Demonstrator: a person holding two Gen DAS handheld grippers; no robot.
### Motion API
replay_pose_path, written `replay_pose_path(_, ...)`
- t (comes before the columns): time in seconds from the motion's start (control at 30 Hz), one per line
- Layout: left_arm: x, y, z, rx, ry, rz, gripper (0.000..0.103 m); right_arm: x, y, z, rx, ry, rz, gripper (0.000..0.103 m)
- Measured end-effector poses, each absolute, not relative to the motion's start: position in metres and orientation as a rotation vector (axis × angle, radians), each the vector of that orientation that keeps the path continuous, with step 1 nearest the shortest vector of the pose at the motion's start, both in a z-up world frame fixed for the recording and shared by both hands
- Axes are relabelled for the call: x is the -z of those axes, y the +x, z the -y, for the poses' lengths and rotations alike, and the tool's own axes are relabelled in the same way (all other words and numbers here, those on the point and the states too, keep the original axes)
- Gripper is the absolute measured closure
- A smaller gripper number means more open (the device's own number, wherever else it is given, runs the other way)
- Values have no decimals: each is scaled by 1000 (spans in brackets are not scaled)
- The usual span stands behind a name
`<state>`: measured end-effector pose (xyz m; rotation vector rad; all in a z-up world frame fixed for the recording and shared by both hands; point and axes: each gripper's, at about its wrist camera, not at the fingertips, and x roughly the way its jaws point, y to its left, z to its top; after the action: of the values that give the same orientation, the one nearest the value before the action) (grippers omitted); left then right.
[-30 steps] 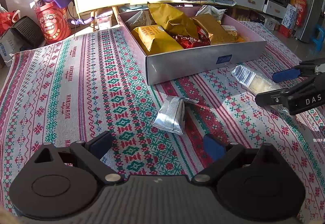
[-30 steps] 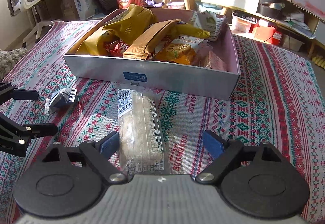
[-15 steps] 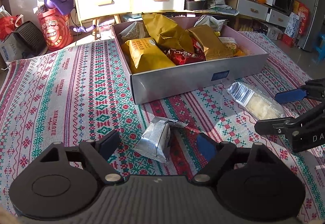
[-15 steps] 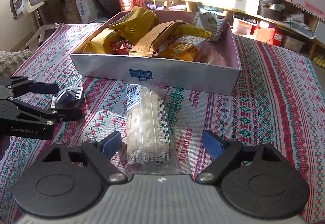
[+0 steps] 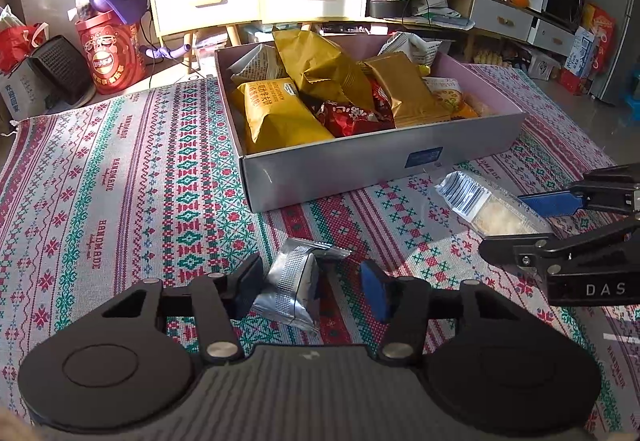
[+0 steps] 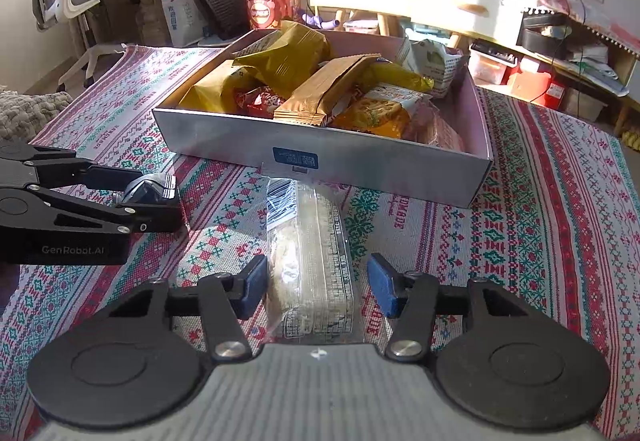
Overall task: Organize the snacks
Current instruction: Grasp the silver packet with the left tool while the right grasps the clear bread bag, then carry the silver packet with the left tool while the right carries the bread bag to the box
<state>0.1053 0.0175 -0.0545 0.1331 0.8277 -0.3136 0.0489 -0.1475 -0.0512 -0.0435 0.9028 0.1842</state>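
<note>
**DUAL PICK-UP: TWO LOOSE SNACKS IN FRONT OF THE BOX**

Left claw: not yet clamped. Just narrowed around the silver foil packet, which lies crumpled on the patterned cloth of the bench, near the front wall of the box. Contact at one pad only; clear gap at the other.

Right claw: likewise released. Just narrowed around the clear cracker pack, which lies lengthwise between the pads with its far end just beside the box wall. Small gap visible on both sides.

Reason for placement: judged to be the only snacks in view outside an already crowded box. Each straddled across its narrow width for a side pinch before transfer.

Pose: both tilted steeply down towards the bench. Held side by side, near each other but apart, and aimed at the box. Expect soft wrappers to crush, so close gently.
</note>
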Motion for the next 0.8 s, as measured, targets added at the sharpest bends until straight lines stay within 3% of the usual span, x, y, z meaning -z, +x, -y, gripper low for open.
replay_pose_path(0.1,53,102,-15,333,143,-827,72,50,47,142,-199,-73,-900,67)
replay_pose_path(0.3,49,98,-13,339,133,-838,76,43,44,140,-226,-61,-898,80)
replay_pose_path(0.8,23,99,-22,334,9,-831,76,21,51,159,-234,102,-899,88)
